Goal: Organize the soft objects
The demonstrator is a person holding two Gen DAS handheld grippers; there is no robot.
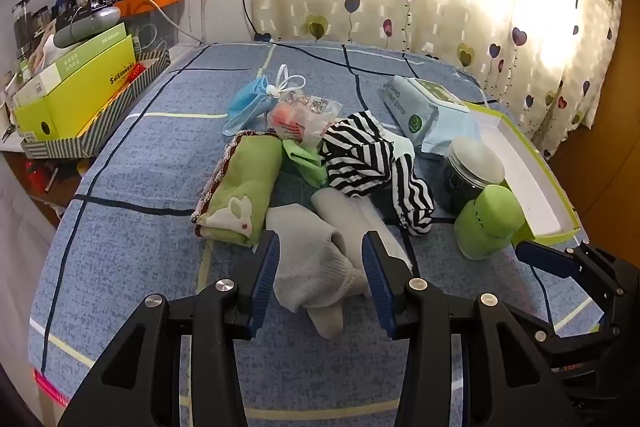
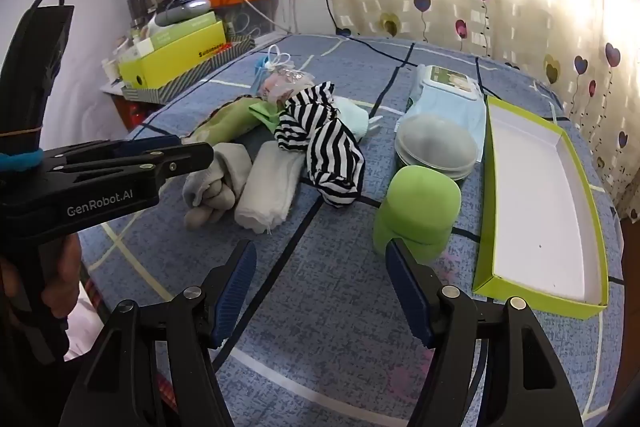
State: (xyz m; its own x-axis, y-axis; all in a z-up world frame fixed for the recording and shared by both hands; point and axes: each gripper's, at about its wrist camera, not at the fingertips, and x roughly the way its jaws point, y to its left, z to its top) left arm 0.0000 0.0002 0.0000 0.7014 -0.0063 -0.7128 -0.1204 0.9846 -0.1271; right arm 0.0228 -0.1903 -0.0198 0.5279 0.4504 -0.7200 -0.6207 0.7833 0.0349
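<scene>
Soft things lie heaped on the blue bedspread [image 1: 132, 247]. My left gripper [image 1: 320, 247] is open and straddles a grey sock bundle [image 1: 316, 279]; its pads do not visibly press it. A white rolled cloth [image 1: 344, 211], a green rabbit towel [image 1: 240, 183] and a black-and-white striped cloth [image 1: 368, 155] lie just beyond. In the right wrist view my right gripper [image 2: 320, 263] stands open over bare bedspread, its right fingertip next to a green soft toy [image 2: 420, 211]. The left gripper [image 2: 200, 153] shows from the side, tip at the grey socks [image 2: 212, 187].
An empty box tray [image 2: 540, 211] with a lime-green outside lies at the right. A lidded jar [image 2: 436, 147], a wipes pack [image 2: 444, 83], a blue face mask [image 1: 248, 99] and a plastic bag [image 1: 304, 115] lie further back. A cluttered side table [image 1: 80, 99] stands left, curtains behind.
</scene>
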